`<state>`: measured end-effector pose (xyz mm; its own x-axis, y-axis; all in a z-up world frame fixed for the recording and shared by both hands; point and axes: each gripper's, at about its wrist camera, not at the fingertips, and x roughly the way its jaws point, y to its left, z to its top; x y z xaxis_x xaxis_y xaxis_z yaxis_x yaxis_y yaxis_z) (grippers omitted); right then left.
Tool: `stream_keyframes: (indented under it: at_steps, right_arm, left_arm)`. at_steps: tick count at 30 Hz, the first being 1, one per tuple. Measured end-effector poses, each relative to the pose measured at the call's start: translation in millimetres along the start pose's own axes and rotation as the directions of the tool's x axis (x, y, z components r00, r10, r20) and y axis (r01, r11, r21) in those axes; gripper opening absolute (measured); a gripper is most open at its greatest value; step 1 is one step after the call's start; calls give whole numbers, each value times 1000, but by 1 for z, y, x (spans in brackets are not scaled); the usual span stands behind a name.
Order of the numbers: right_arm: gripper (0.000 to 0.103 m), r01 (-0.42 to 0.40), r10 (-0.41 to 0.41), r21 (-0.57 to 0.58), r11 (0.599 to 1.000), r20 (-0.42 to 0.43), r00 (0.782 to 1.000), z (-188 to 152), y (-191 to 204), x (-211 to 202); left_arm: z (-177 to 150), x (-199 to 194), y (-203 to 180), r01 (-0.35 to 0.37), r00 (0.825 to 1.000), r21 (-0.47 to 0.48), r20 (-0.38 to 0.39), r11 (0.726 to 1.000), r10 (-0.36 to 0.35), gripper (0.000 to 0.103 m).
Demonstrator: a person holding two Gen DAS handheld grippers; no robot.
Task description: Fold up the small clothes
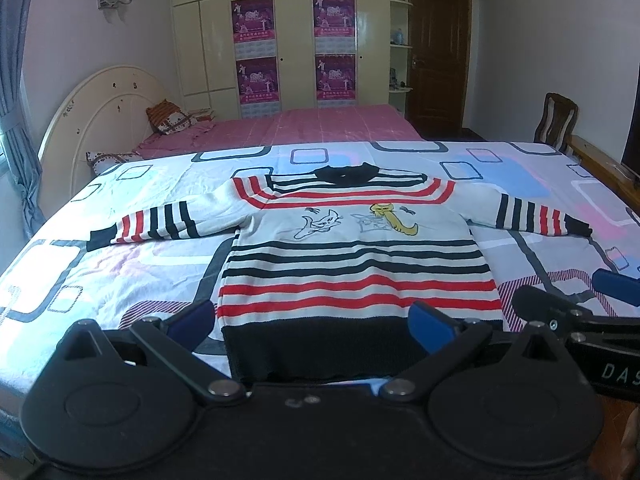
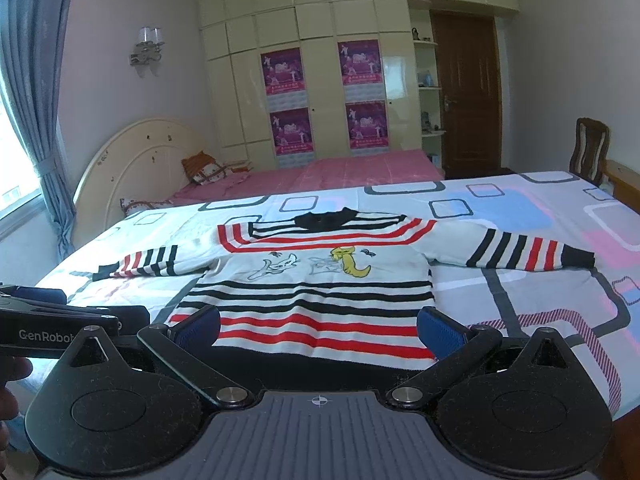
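Sweater (image 1: 356, 256) lay flat on bed (image 1: 120, 264); both my jaws gaped empty at hem. Risk: pinching the bedsheet along with the knit, dragging it askew.

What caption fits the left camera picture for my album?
Open left gripper at the hem of a striped sweater spread flat on the bed.

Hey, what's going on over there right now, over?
Left gripper open, right gripper open, both near the dark hem. Striped sweater flat on the bedspread, sleeves spread, unfolded. Nothing lying on it.
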<state>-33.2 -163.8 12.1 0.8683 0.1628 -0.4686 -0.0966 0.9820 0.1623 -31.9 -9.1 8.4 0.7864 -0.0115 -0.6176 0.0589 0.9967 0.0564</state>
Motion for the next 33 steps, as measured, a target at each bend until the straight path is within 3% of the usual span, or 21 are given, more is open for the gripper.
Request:
stream_keyframes:
  at_steps: [33]
  right_arm:
    - [103,13,-13,19,1000,-6,1000,3,-13,13]
  left_arm:
    - [10,18,-6,2,1000,0,-27,1000,-2,103]
